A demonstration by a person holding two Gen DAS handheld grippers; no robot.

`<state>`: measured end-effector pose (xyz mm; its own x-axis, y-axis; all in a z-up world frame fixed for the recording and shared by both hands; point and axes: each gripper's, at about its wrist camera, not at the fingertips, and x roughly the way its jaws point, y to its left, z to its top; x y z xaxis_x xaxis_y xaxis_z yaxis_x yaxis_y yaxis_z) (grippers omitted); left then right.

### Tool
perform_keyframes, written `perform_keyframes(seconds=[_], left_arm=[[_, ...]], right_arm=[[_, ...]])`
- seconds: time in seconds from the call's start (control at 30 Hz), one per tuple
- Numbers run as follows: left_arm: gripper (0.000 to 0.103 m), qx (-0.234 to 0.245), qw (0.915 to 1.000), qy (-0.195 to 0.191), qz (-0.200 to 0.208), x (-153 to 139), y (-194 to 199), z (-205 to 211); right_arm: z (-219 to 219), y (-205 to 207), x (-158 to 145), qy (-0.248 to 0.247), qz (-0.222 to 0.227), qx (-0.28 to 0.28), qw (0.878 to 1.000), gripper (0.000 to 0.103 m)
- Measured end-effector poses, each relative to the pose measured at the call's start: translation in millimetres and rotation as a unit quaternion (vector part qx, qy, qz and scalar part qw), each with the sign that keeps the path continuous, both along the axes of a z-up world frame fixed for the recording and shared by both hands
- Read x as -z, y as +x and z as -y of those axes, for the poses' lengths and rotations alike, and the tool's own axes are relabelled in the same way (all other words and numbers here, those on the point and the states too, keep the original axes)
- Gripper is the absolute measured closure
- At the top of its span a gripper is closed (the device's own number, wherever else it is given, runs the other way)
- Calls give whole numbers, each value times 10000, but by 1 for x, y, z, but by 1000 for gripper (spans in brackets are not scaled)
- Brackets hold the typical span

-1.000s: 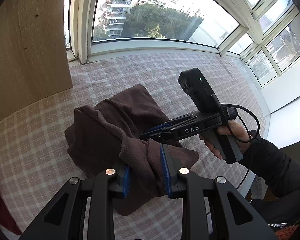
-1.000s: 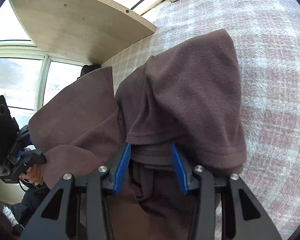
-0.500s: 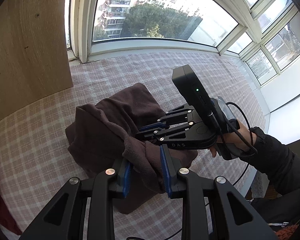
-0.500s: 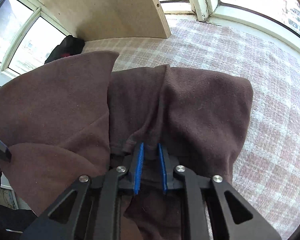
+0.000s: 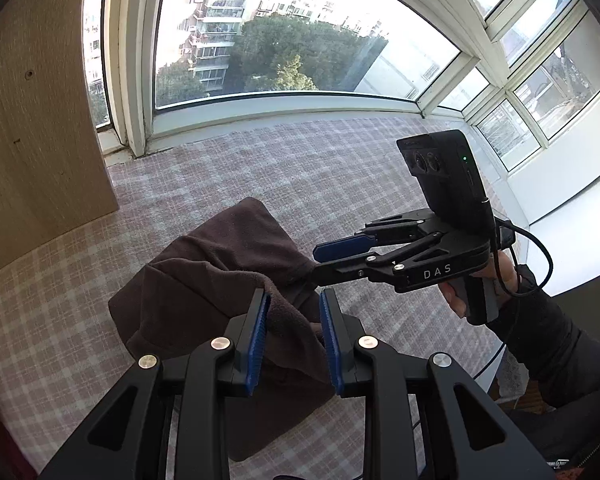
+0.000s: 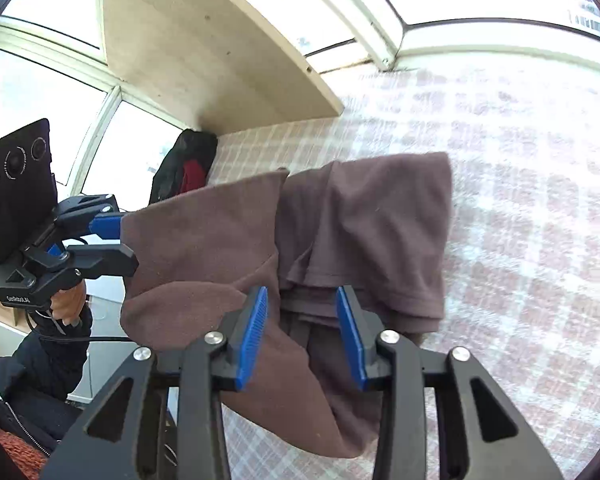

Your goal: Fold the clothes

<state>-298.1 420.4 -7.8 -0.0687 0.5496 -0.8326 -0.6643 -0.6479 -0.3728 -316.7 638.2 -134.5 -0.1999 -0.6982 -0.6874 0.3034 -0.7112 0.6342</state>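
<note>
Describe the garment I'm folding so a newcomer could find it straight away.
Start at the big bay window and come down to the checked pink-and-white cloth below it. The brown fleece garment lies bunched in the middle, the only plain dark brown thing there, unlike the black-and-red bundle by the wooden panel.

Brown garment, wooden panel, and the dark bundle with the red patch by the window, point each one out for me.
brown garment [image 5: 220, 264]: left wrist view, upper folded layer.
wooden panel [image 6: 204, 52]: right wrist view, broad pale face.
dark bundle [image 6: 184, 168]: right wrist view, middle, beside its red patch.
</note>
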Motion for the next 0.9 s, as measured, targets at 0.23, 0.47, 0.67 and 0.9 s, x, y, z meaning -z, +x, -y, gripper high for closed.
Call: perform_keyframes(seconds=[0.23,0.47,0.67,0.9], left_arm=[[69,-71,9992,349,205,9,-40,-35],[67,-226,9981,526,-233,-28,-51,-32],[58,-620,9954,-435,-578,5,-28,54],[58,-831,9896,-1073,-483,74,-39,68]], right_arm=[[0,31,-43,54,-1025,-161,9946,47],[15,34,-24,1808,-1351,549,9726,46],[31,15,-3,1369,-1024,84,9852,46],[46,-10,24,1590,-516,-137,9858,46]])
